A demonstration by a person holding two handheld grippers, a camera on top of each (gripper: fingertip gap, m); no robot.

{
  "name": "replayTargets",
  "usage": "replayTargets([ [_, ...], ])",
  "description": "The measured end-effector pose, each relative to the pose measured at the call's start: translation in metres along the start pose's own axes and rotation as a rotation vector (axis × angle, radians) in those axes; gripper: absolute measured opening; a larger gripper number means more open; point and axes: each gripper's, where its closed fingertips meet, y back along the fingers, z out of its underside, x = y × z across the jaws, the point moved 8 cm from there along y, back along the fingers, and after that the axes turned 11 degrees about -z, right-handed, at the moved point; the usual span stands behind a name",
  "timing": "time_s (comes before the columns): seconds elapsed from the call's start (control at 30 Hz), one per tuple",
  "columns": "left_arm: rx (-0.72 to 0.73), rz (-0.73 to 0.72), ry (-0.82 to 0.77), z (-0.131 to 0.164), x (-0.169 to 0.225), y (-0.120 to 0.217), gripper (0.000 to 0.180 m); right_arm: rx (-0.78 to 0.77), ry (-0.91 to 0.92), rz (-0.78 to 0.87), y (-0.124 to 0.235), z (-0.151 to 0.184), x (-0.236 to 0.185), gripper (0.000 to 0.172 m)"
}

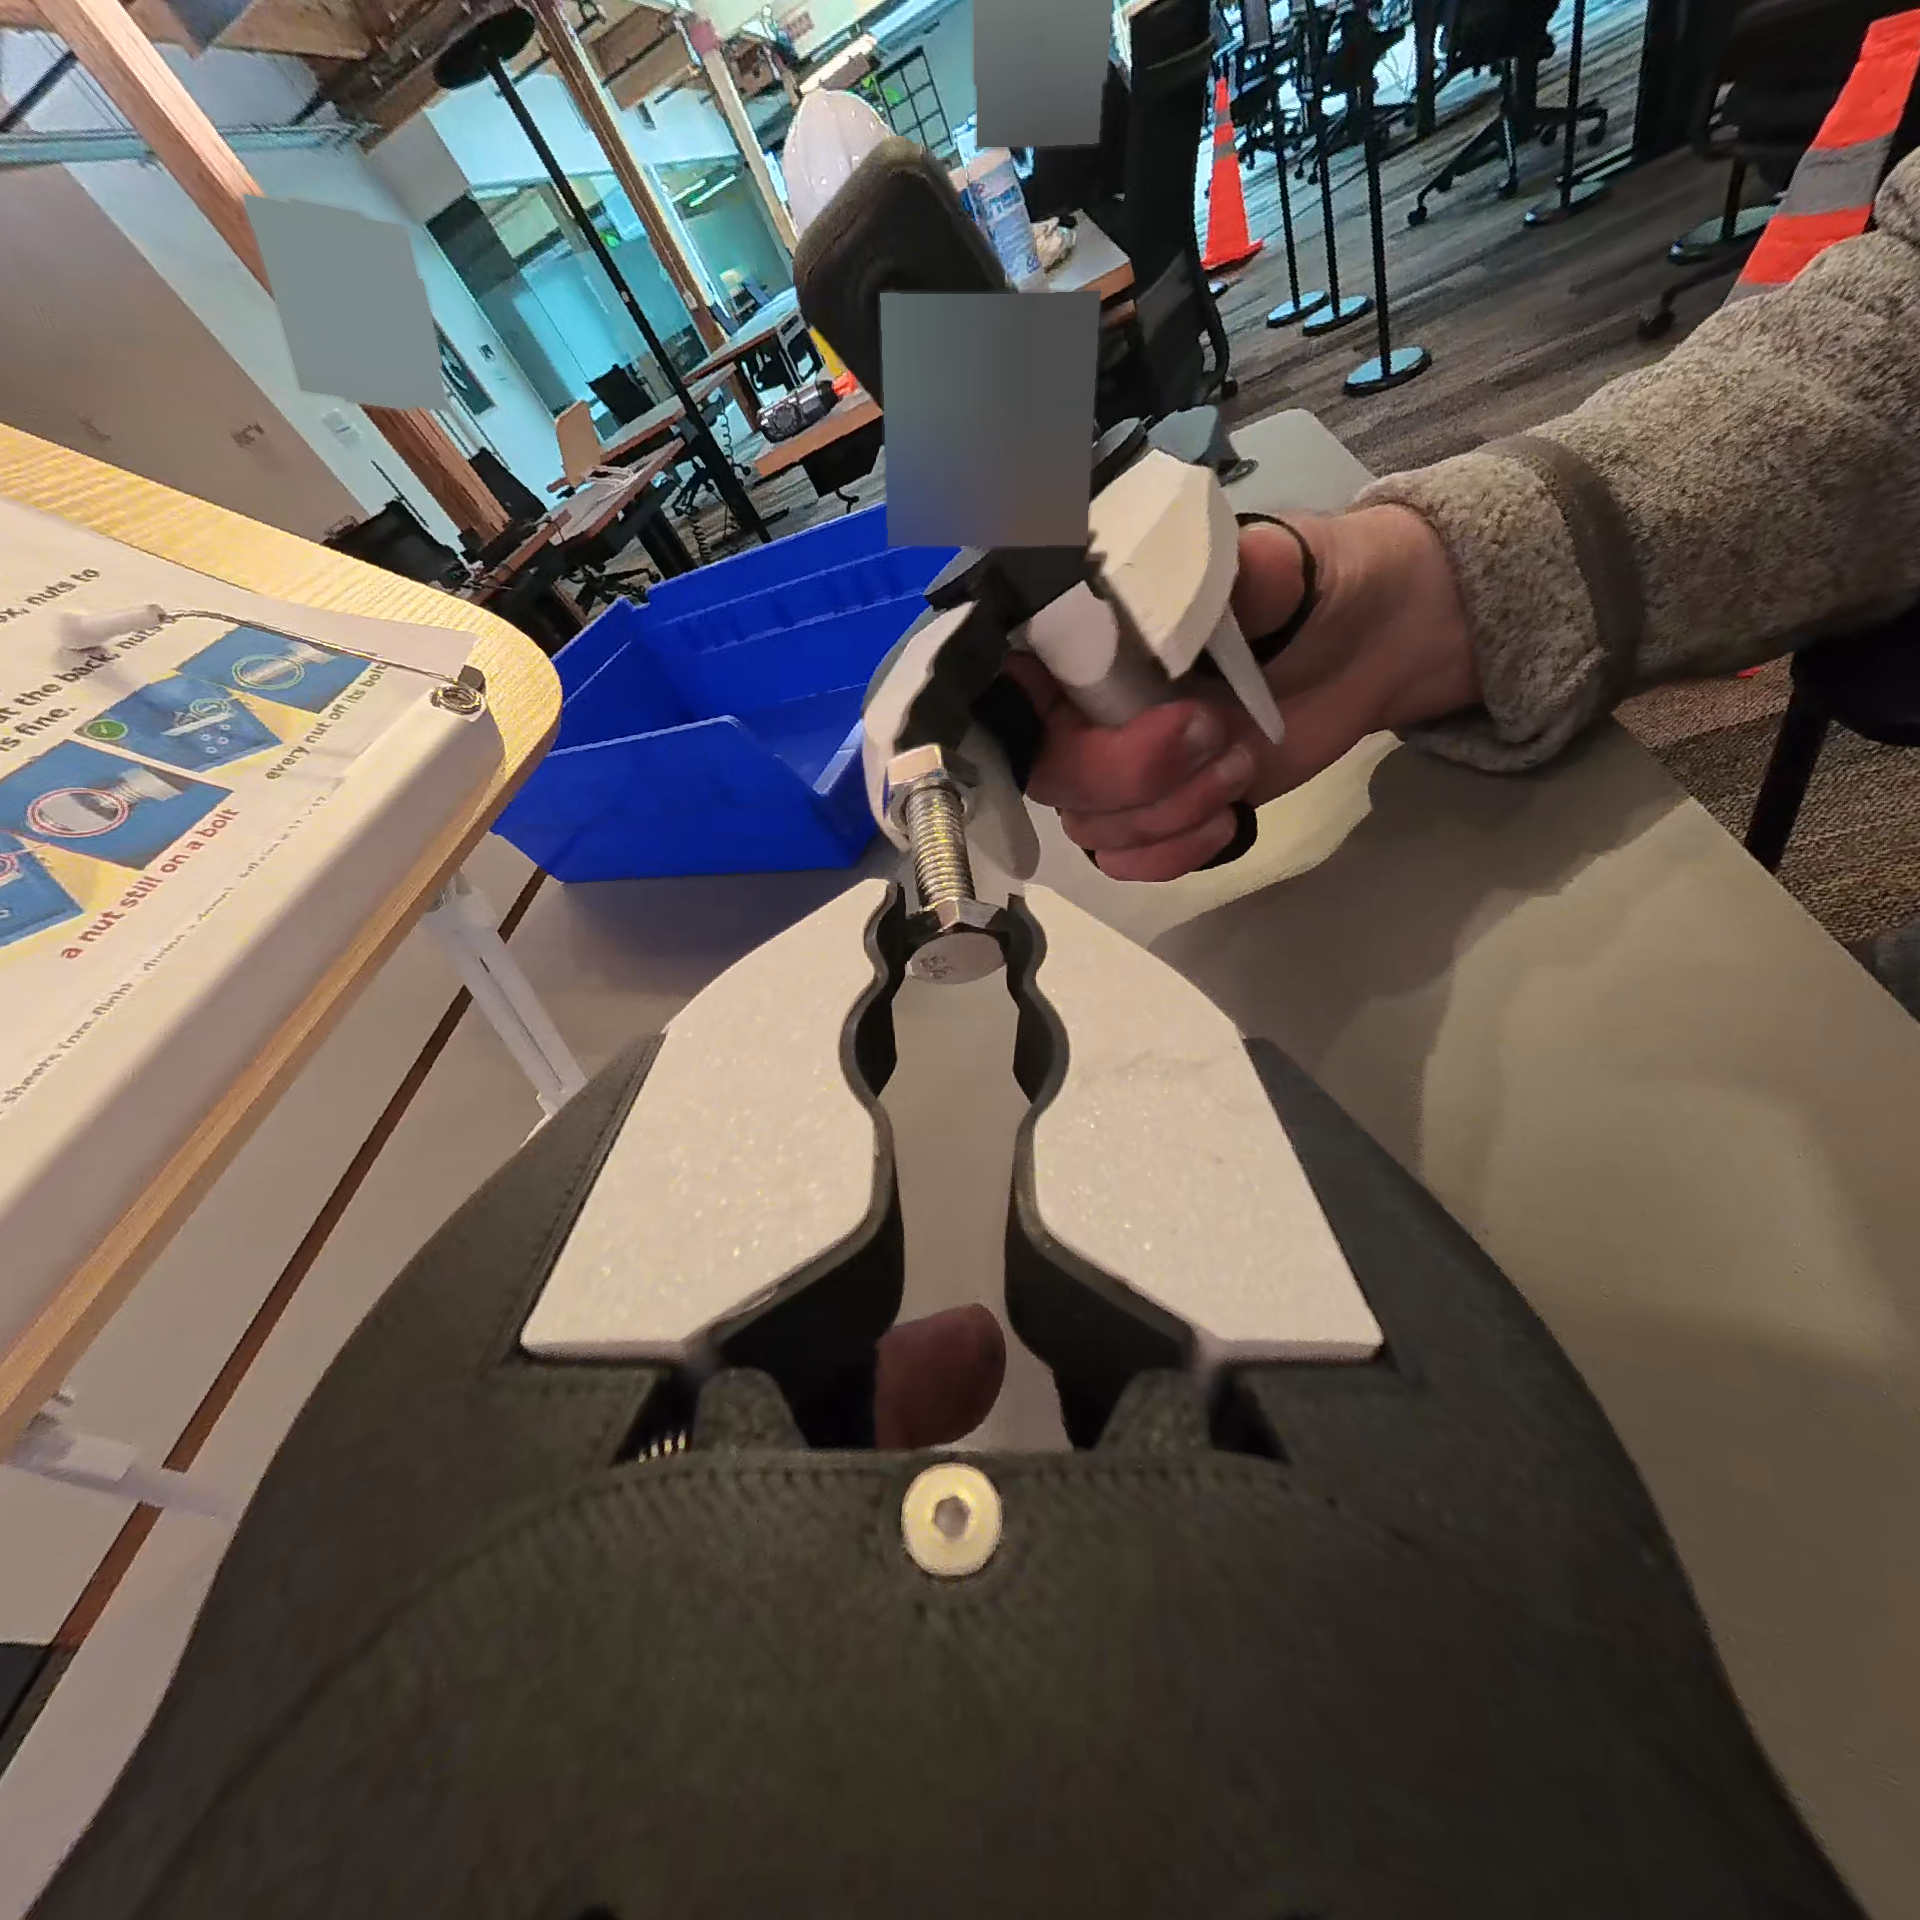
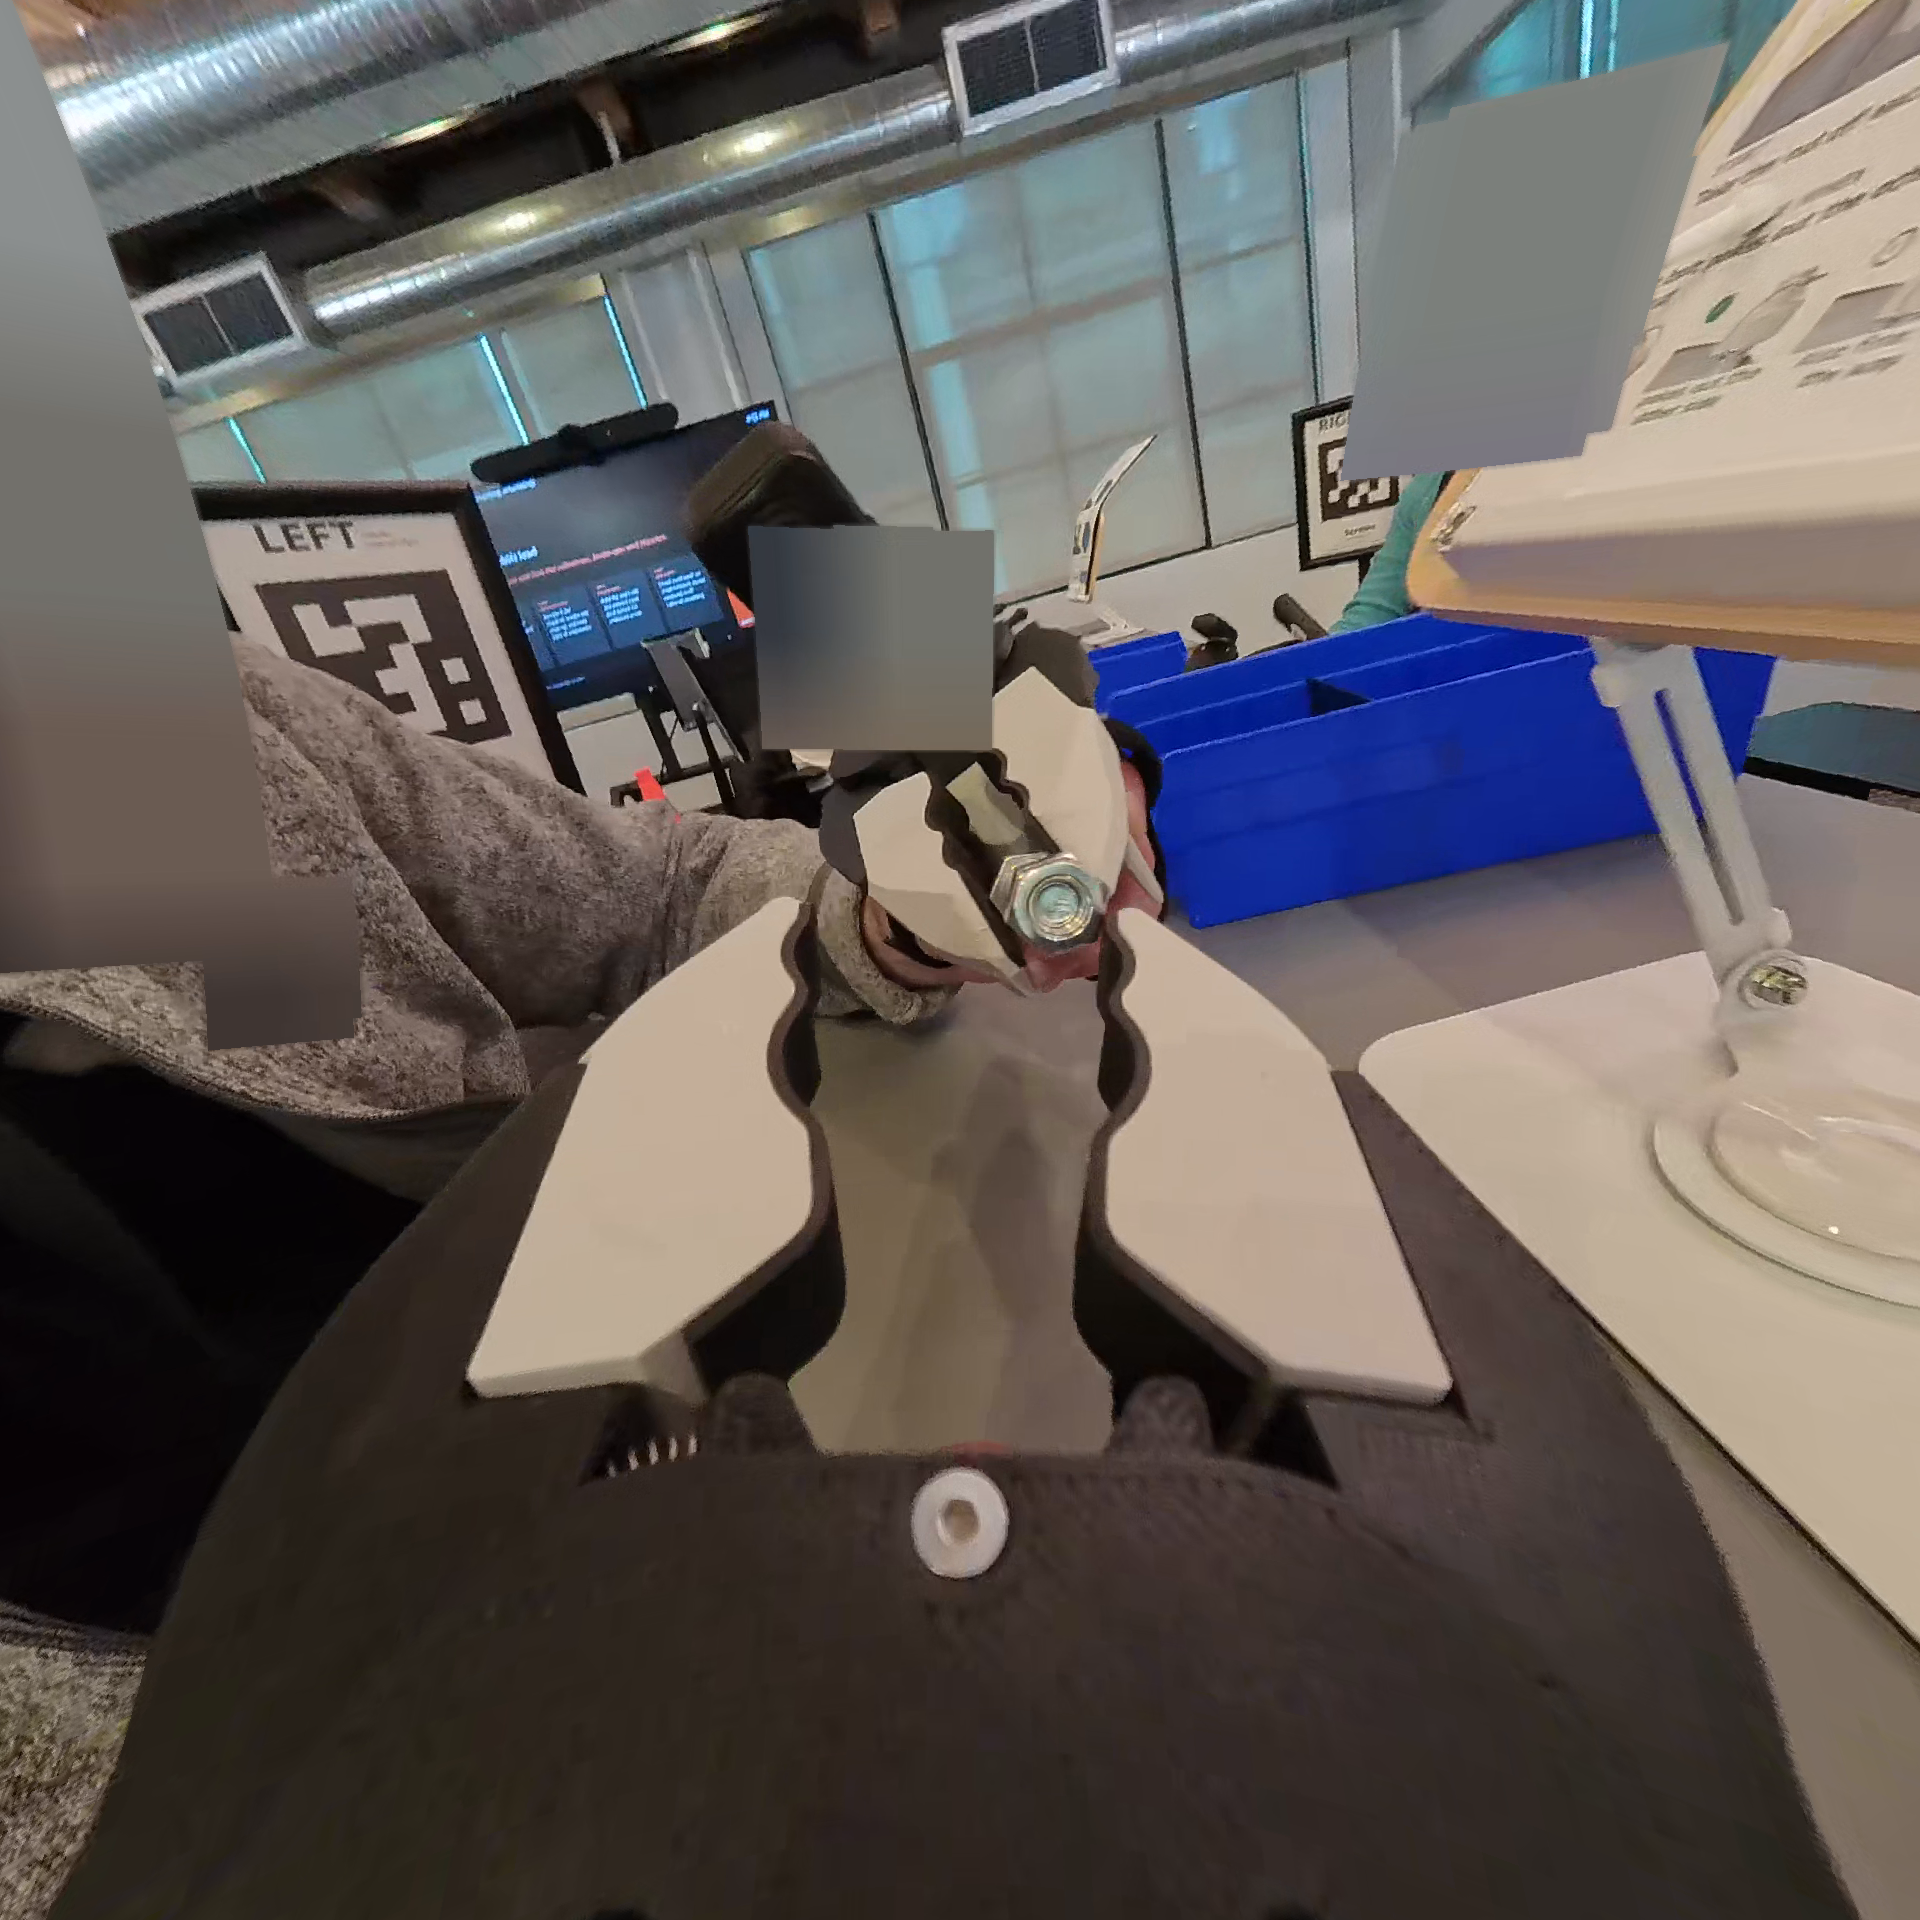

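- Your left gripper [image 1: 954,940], centre of the left wrist view: both black-lined white fingers [image 1: 790,1039] pinch the hex head of a shiny silver threaded steel bolt [image 1: 940,842]; pads pressed on the head's flats.
- Bolt shank runs up and away from the head, w/ a silver hex nut [image 1: 914,771] at the far end.
- Your right gripper [image 2: 951,935]: jaws spread wide in its own view, grey tabletop visible between the white fingers [image 2: 1205,1049]; nothing clamped.
- In the left wrist view, the right gripper's tips sit around the nut end, upper centre of frame; can't tell there whether they touch the nut.
- In the right wrist view, the nut [image 2: 1055,906] is seen end-on just beside the right-hand fingertip, held out by the left gripper at centre frame.
- Your hand [image 1: 1174,769] in a grey fleece sleeve [image 1: 1662,540] grips the right tool's handle, right side of frame.
- Blue plastic divided bin [image 1: 717,717] on the grey table [image 1: 1558,1039], behind the bolt, mid-frame.
- White instruction sheet stand on a wooden board [image 1: 260,727], left edge; its white base [image 2: 1766,1164] lower right in the right wrist view.
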Motion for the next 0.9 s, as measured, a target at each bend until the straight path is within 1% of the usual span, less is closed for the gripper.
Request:
replayTargets([
  [0.03,-0.003,-0.006,0.001,0.0,0.0,0.0,0.018,-0.003,0.003,-0.014,-0.001,0.0,-0.002,0.055],
  [0.07,0.005,-0.014,0.014,-0.001,-0.002,0.001,0.018,-0.004,0.014,-0.068,0.0,0.0,-0.006,0.044],
  [0.1,-0.013,-0.026,0.028,0.0,-0.005,0.001,0.018,-0.022,0.017,-0.183,0.0,0.001,-0.014,0.002],
  [0.13,-0.007,-0.029,0.026,0.001,-0.006,0.002,0.018,-0.044,-0.002,-0.214,-0.001,0.002,-0.016,0.0],
  [0.17,-0.008,-0.011,0.014,0.001,-0.005,0.002,0.018,-0.078,-0.002,-0.178,-0.001,0.004,-0.014,0.0],
  [0.2,-0.01,-0.005,-0.013,0.0,-0.002,0.002,0.018,-0.066,0.007,-0.125,0.001,0.003,-0.01,0.01],
  [0.23,-0.005,0.005,-0.026,-0.001,0.002,0.001,0.018,-0.016,0.004,-0.097,0.004,0.0,-0.007,0.023],
  [0.3,-0.001,0.013,-0.017,-0.003,0.005,-0.001,0.018,0.019,0.018,-0.036,0.009,-0.003,-0.003,0.031],
  [0.33,0.001,0.016,-0.01,-0.002,0.005,-0.001,0.018,0.018,0.025,0.022,0.01,-0.003,0.0,0.056],
  [0.4,0.011,0.021,0.007,-0.002,0.003,-0.001,0.018,0.005,0.002,0.025,0.008,-0.002,0.002,0.062],
  [0.43,0.01,0.02,0.01,-0.002,0.003,-0.001,0.018,0.001,-0.002,0.033,0.006,0.0,0.003,0.07],
  [0.47,0.012,0.022,0.011,-0.002,0.003,-0.001,0.018,-0.006,0.0,0.015,0.004,0.0,0.002,0.068],
  [0.53,0.007,0.019,0.014,-0.001,0.002,-0.001,0.018,-0.023,0.004,-0.042,0.001,0.001,-0.003,0.059],
  [0.57,0.008,0.013,0.011,-0.001,0.002,-0.001,0.018,-0.037,0.009,-0.068,0.0,0.002,-0.005,0.057],
  [0.6,0.011,0.001,0.022,-0.001,0.0,0.0,0.018,-0.047,0.017,-0.14,0.0,0.003,-0.011,0.033],
  [0.63,-0.003,0.002,0.029,0.0,-0.002,0.0,0.018,-0.046,0.015,-0.209,-0.001,0.003,-0.016,0.004],
  [0.67,0.007,0.007,0.029,0.0,-0.002,0.001,0.018,-0.042,0.016,-0.185,0.0,0.002,-0.015,0.008],
  [0.7,0.01,0.012,0.03,0.0,-0.002,0.001,0.018,-0.037,0.019,-0.141,0.001,0.002,-0.011,0.017],
  [0.73,0.013,0.018,0.028,-0.001,-0.001,0.001,0.018,-0.017,0.012,-0.111,0.003,0.001,-0.008,0.03],
  [0.77,0.01,0.021,0.019,-0.001,0.0,0.0,0.018,0.002,0.004,-0.108,0.005,0.0,-0.007,0.032],
  [0.8,0.006,0.015,0.009,-0.002,0.001,0.0,0.018,0.005,0.008,-0.091,0.006,0.0,-0.006,0.031],
  [0.83,0.009,0.018,0.014,-0.001,0.001,0.0,0.018,0.007,0.018,-0.052,0.007,-0.001,-0.004,0.036],
  [0.87,0.015,0.027,0.025,-0.002,0.001,0.0,0.018,0.012,0.017,-0.001,0.007,-0.001,-0.001,0.066],
  [0.9,0.014,0.024,0.023,-0.002,0.001,0.0,0.018,0.001,0.018,-0.007,0.007,-0.001,-0.001,0.06],
])
